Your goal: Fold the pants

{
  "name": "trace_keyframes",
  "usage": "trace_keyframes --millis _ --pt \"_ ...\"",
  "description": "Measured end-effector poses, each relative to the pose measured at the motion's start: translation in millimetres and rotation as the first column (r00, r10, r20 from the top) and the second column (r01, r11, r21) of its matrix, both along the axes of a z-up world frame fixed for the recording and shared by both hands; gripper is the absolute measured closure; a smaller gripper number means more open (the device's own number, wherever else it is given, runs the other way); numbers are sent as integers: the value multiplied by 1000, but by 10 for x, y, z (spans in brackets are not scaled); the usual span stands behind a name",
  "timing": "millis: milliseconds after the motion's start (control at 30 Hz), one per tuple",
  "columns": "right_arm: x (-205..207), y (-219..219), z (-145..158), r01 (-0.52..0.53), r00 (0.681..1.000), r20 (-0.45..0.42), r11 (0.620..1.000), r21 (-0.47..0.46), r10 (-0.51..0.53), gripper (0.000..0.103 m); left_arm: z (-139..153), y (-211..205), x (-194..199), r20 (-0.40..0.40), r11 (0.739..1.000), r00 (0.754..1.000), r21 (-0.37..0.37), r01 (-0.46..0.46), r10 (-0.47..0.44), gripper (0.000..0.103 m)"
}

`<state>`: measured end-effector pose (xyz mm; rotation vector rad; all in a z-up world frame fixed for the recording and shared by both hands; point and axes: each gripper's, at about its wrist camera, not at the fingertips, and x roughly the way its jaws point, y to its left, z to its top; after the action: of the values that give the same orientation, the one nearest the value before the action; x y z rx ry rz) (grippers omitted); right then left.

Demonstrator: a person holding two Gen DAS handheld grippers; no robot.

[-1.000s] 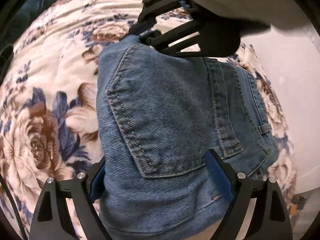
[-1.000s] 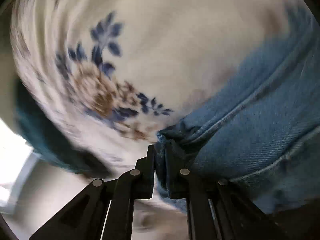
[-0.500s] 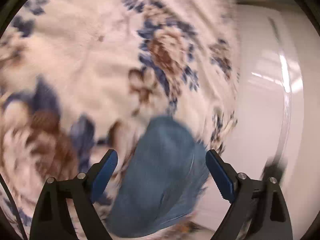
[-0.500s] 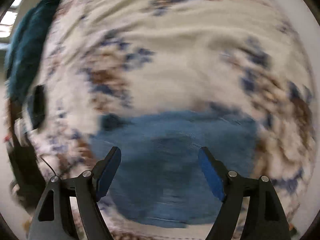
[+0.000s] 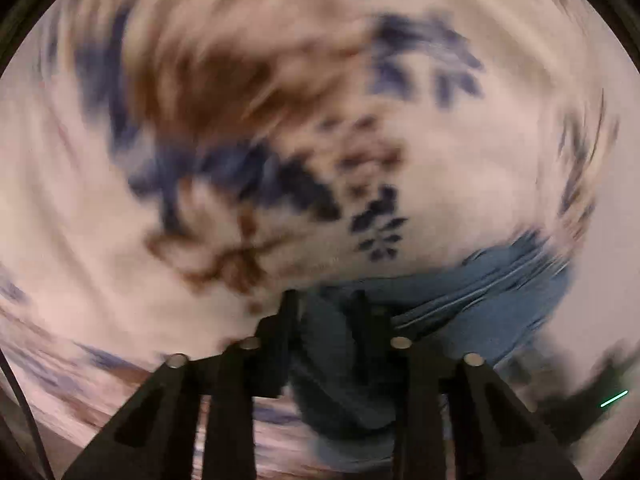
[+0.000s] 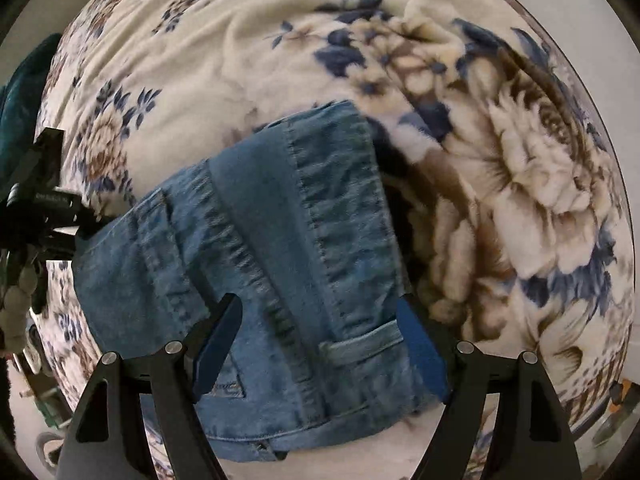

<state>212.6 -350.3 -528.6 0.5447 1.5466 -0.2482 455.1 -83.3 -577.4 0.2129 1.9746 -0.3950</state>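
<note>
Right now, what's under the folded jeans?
The floral blanket lies under the jeans and shows on all sides. The part beneath the denim is covered, so anything there stays unseen.

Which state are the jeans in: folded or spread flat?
Folded: the jeans lie in stacked layers on the floral blanket, hems overlapping.

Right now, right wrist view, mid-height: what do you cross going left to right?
Teal fabric → left claw at the jeans' edge → folded jeans → floral blanket.
</note>
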Motion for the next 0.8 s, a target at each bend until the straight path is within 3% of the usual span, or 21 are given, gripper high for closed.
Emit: trace_keyframes --millis 33,67,100,133,167,200,233,267,300,333,367,467,500,533,567,600,667,700,733,767,800 --pt "-4 -16 -12 1 1000 2 1000 -2 -1 21 112 -175 -65 103 983 980 82 163 -171 81" --pt "-8 -41 -23 3 1000 3 1000 0 -3 21 203 -326 -141 208 929 913 192 315 -352 87" --pt "-1 -73 -59 -3 1000 -3 1000 1 3 21 246 -406 -204 254 877 847 260 405 -466 87" --pt "-1 -86 -87 -10 1000 -15 1000 -1 10 21 239 -452 -268 265 795 763 354 492 -590 87" --pt "-1 -107 -127 -12 1000 -25 1000 -1 12 21 253 -421 -253 282 775 736 389 498 -615 87" --pt "-4 -140 -161 -6 1000 -28 1000 19 6 21 257 -373 -195 276 796 763 379 472 -584 87" --pt "-8 -180 -205 11 999 -33 998 54 -9 21 261 -295 -109 254 845 823 332 419 -508 86" --pt "-16 -215 -220 28 999 -34 997 78 -26 21 292 -137 33 209 944 930 201 262 -303 81" --pt "-24 -253 -229 49 998 -30 994 102 -47 21 319 -24 115 176 983 972 121 138 -158 72" --pt "-27 -273 -231 60 998 -30 992 112 -57 21 320 74 158 131 997 990 76 32 -42 47" --pt "-29 -289 -231 71 997 -33 991 118 -68 21 271 170 174 41 996 995 30 -89 88 30" --pt "-33 -310 -227 93 995 -41 988 126 -88 21 -19 277 53 -202 974 953 1 -229 224 29" --pt "-26 -306 -238 100 994 -46 987 127 -95 21 -191 285 -64 -321 962 911 5 -272 259 29" --pt "-18 -300 -245 103 994 -49 986 130 -98 21 -292 291 -145 -368 958 889 18 -288 274 29" --pt "0 -288 -261 104 994 -52 986 133 -98 21 -361 251 -203 -353 963 899 23 -267 258 29" --pt "17 -273 -268 104 994 -53 985 137 -98 21 -350 196 -209 -306 974 926 10 -227 219 34" --pt "59 -243 -253 93 995 -43 987 128 -88 21 -210 -10 -178 -146 997 986 -8 -81 79 69" --pt "86 -221 -245 80 996 -36 990 120 -76 21 -149 -100 -177 -87 1000 996 5 -19 19 70" --pt "97 -206 -239 73 997 -33 991 113 -69 21 -56 -200 -181 9 997 997 33 71 -71 78" --pt "101 -196 -230 69 997 -29 992 108 -66 21 37 -330 -217 115 976 971 92 199 -209 82" --pt "101 -186 -228 63 998 -29 993 103 -60 21 125 -489 -308 236 903 879 222 367 -415 87"
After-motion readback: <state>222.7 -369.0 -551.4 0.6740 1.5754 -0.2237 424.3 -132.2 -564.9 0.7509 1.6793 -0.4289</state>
